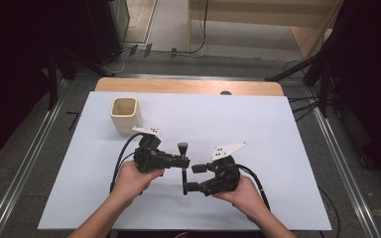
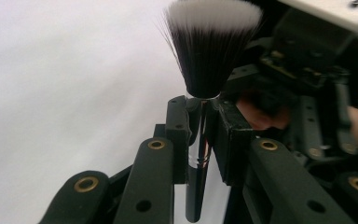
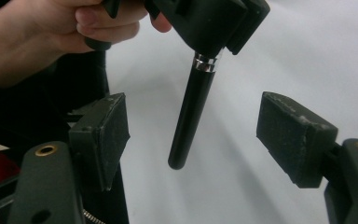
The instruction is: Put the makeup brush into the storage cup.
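A: Where is the brush [image 1: 183,159] right now?

B: I have it in my left claw [image 1: 181,159], pinched just below the silver band on the handle. In the high view it stands roughly upright above the white bench [image 1: 278,129], bristles toward the far edge, handle end toward me.

A: What does your left gripper view add?

B: The bristles [image 2: 212,44] up close: black at the base, white at the tips, fanned out above my pads [image 2: 178,130]. The pads sit tight against the chrome band and the top of the black handle. Behind the brush I can make out the body of my other claw and a bit of the hand around it.

A: And the right one?

B: My right claw [image 1: 189,177] is spread wide, and nothing is pressed by it. In the right gripper view the black handle [image 3: 191,116] hangs tilted between the two worn pads [image 3: 109,135], clear of both, its rounded end free. That view also shows my left hand [image 3: 42,32] gripping the other claw at the top.

A: Anything else on the bench?

B: The high view takes in a cream square cup [image 1: 124,114] near the far left corner, well apart from the brush.
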{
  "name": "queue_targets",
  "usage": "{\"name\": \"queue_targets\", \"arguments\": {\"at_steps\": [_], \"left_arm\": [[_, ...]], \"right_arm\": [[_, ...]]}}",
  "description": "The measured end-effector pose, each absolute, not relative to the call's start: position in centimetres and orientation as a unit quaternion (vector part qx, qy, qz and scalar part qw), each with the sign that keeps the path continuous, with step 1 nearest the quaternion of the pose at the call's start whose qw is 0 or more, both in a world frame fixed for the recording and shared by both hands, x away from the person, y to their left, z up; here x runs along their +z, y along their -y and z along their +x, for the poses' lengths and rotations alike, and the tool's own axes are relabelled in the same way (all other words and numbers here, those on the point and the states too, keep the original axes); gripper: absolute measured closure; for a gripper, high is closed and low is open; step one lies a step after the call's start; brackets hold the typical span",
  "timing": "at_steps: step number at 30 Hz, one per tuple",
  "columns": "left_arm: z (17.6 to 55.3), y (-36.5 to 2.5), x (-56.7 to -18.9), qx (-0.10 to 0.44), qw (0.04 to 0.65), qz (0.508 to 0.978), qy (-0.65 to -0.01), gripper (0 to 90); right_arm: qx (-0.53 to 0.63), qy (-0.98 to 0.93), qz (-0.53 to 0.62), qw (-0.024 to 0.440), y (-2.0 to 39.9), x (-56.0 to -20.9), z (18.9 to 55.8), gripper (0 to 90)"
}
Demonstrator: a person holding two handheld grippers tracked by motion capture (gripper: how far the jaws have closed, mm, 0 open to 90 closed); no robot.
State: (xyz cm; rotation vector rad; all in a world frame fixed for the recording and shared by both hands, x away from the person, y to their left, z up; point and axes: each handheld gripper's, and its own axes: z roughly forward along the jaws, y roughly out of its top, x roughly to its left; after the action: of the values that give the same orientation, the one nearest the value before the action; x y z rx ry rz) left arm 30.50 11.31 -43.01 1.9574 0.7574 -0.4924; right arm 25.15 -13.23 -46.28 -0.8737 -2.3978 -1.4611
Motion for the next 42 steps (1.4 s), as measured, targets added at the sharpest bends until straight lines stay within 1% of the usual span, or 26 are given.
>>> {"name": "queue_targets", "arguments": {"at_steps": [4,7,10,13,15,17,20,21,22,23,29,32,37,39,42], "left_arm": [[30.4,-11.2,-42.9,-0.203,0.479,0.803,-0.290,78.1],[30.3,-11.2,-42.9,-0.205,0.488,0.801,-0.278,78.1],[30.3,-11.3,-42.9,-0.209,0.494,0.799,-0.273,78.0],[30.5,-11.4,-43.0,-0.222,0.503,0.790,-0.271,78.0],[30.5,-11.4,-43.1,-0.221,0.505,0.791,-0.266,78.0],[30.5,-11.4,-43.1,-0.222,0.508,0.790,-0.262,77.9],[30.4,-11.4,-43.1,-0.222,0.515,0.786,-0.261,77.9],[30.4,-11.4,-43.2,-0.222,0.515,0.786,-0.259,77.8],[30.3,-11.3,-43.2,-0.222,0.516,0.786,-0.259,77.8],[30.3,-11.3,-43.2,-0.222,0.517,0.785,-0.259,77.8],[30.3,-11.3,-43.3,-0.216,0.519,0.786,-0.259,77.8],[30.3,-11.2,-43.3,-0.215,0.518,0.786,-0.261,77.7],[30.3,-11.2,-43.3,-0.213,0.519,0.785,-0.261,77.4],[30.3,-11.3,-43.4,-0.216,0.523,0.781,-0.263,75.8],[30.4,-11.3,-43.4,-0.207,0.530,0.780,-0.261,64.8]], "right_arm": [[-0.506,0.801,-0.297,0.119,13.2,-46.6,25.4,29.6],[-0.509,0.798,-0.299,0.123,13.1,-46.9,25.3,31.2],[-0.513,0.794,-0.303,0.122,13.0,-47.0,25.4,35.2],[-0.523,0.786,-0.305,0.126,12.9,-47.1,25.4,42.1],[-0.529,0.779,-0.310,0.132,13.0,-47.2,25.3,48.9],[-0.531,0.774,-0.316,0.137,13.0,-47.3,25.3,53.0],[-0.532,0.772,-0.317,0.143,13.0,-47.4,25.3,56.2],[-0.533,0.771,-0.317,0.145,12.9,-47.4,25.3,59.2],[-0.532,0.772,-0.317,0.144,12.9,-47.4,25.3,60.0],[-0.530,0.772,-0.318,0.145,12.8,-47.4,25.2,63.1],[-0.530,0.772,-0.321,0.142,12.7,-47.4,25.2,74.7],[-0.529,0.774,-0.320,0.140,12.7,-47.4,25.1,78.9],[-0.526,0.775,-0.322,0.138,12.6,-47.3,25.0,79.4],[-0.525,0.776,-0.323,0.134,12.6,-47.3,25.0,79.4],[-0.522,0.778,-0.324,0.132,12.6,-47.3,25.1,79.4]]}}
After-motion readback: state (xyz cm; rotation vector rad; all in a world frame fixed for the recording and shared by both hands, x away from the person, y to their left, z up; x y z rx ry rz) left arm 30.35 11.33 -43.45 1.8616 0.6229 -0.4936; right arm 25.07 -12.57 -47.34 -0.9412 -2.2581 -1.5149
